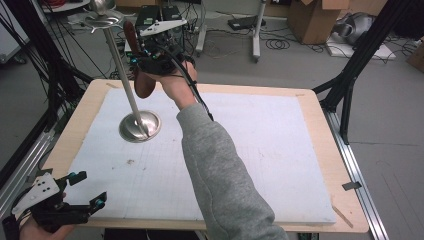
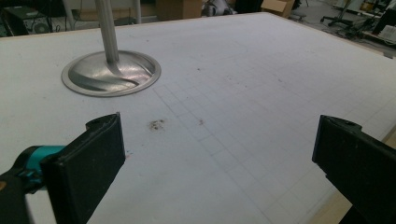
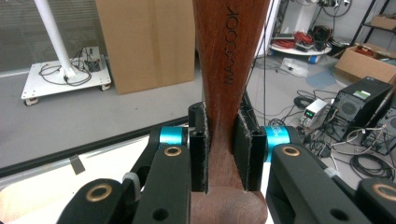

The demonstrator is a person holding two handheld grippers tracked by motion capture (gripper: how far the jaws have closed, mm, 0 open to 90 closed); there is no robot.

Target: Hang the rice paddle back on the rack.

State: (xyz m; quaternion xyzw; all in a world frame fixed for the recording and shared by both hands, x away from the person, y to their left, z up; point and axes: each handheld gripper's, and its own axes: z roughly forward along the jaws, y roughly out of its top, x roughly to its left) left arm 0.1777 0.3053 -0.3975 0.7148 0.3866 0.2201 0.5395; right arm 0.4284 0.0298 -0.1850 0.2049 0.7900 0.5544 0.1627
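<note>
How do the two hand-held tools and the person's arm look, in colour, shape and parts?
Both tools are black. The left tool has teal accents and a grey three-cornered plate. The right tool has flat black pads, teal cylinders and brass-coloured rivets; a black cable trails from it. The arm wears a grey sleeve.

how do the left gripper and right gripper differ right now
The left gripper sits low at the table's near corner, jaws wide apart and empty. The right gripper is raised beside the metal stand, jaws shut on a wooden utensil marked MAXCOOK. Both have black jaws with teal fittings.
</note>
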